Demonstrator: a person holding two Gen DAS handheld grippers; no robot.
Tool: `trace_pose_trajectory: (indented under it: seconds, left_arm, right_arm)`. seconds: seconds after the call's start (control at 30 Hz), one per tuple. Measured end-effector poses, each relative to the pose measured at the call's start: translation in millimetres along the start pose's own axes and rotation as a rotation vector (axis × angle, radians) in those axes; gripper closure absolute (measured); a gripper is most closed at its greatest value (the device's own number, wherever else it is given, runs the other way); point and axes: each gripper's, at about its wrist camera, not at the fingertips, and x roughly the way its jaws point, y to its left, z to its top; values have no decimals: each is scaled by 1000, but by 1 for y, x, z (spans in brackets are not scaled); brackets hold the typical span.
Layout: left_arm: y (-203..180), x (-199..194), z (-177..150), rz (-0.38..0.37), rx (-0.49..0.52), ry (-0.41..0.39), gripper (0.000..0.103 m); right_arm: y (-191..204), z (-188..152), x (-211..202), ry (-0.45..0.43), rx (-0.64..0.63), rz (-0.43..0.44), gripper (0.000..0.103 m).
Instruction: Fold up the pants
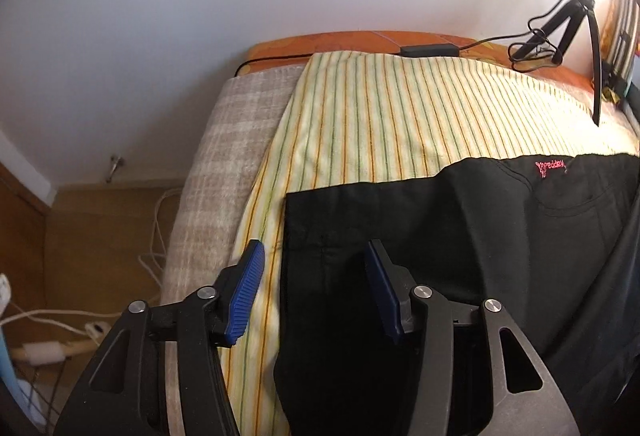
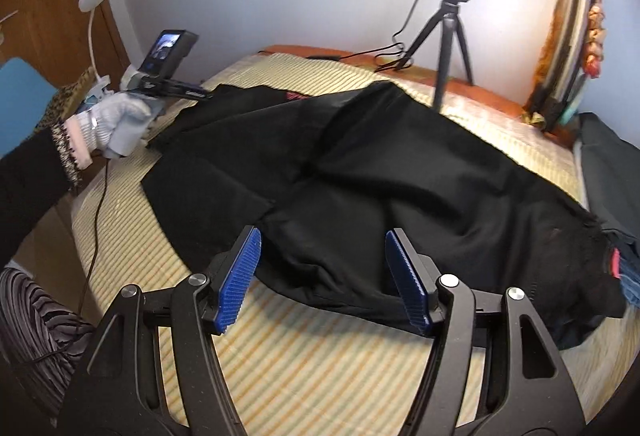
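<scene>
The black pants [image 2: 360, 163] lie spread across the striped sheet [image 1: 380, 107] on the bed, and the fold looks only partly made: in the right wrist view one section is laid back over another near the middle, leaving a crooked, rumpled heap rather than a neat stack. In the left wrist view a straight edge and square corner sit flat on the sheet, with a back pocket and a small pink embroidered logo [image 1: 552, 168] facing up. Squaring the layers and making the remaining folds are, by this judgement, what is left. The fabric is matte, dark and soft, with shallow creases. The left claw [image 1: 316, 290] is released, its blue pads apart over the pants' edge, grasping nothing. The right claw [image 2: 322, 280] is also released, wide apart above the near hem, with cloth below but not pinched.
</scene>
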Motion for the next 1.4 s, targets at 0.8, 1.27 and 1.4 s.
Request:
trace_pose_trajectory:
  seconds: [0.8, 1.27, 1.4]
  left_arm:
    - [8, -34, 17, 151, 12, -121, 89]
    - [-132, -168, -93, -287, 403, -135, 50]
    - [-167, -171, -122, -412, 475, -56, 50]
  right_arm:
    - [9, 3, 13, 2, -55, 21, 36]
    - [-32, 7, 4, -16, 23, -105, 36]
    - [-30, 2, 5, 0, 3, -69, 36]
